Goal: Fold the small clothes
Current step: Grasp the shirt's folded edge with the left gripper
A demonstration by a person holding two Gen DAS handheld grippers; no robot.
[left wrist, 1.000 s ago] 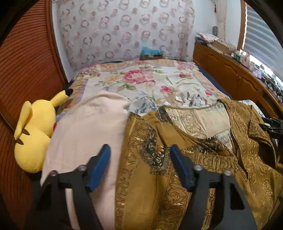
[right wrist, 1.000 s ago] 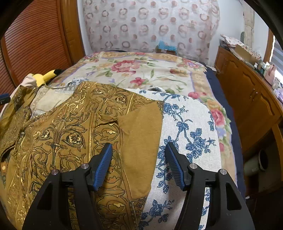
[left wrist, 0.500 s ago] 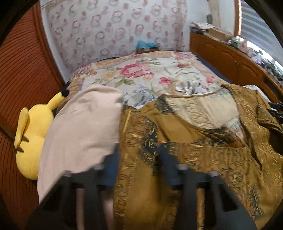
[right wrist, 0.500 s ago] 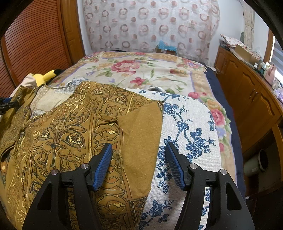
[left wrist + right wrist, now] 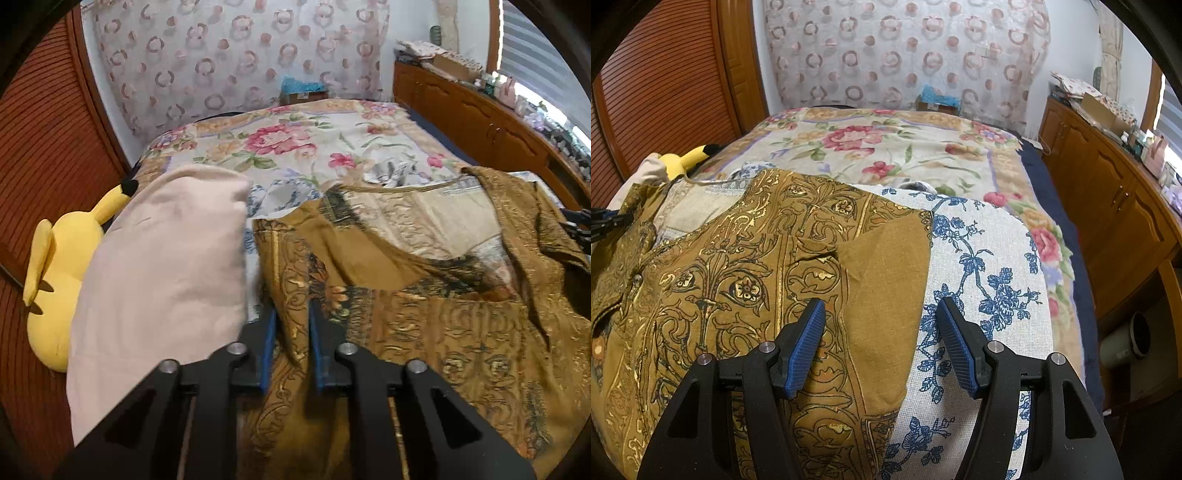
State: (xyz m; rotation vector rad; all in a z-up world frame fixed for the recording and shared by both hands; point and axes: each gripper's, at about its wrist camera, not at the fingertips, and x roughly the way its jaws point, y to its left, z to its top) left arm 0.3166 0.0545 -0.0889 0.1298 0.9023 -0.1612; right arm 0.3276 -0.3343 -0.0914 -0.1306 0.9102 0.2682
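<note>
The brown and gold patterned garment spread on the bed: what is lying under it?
Under the brown and gold patterned garment lies a white cloth with blue flowers, showing at its right edge. How far it extends underneath is covered.

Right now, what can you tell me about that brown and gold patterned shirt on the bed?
The brown shirt is thin woven-looking fabric printed with gold and dark scrollwork, with a paler lining showing at its open neck. It lies spread, slightly rumpled, over a white cloth with blue flowers on the bed, beside a pale pink pillow. The left tongs have just been closing and now pinch a fold at its edge. The right tongs hover open over its other side, one sleeve edge between the fingers.
</note>
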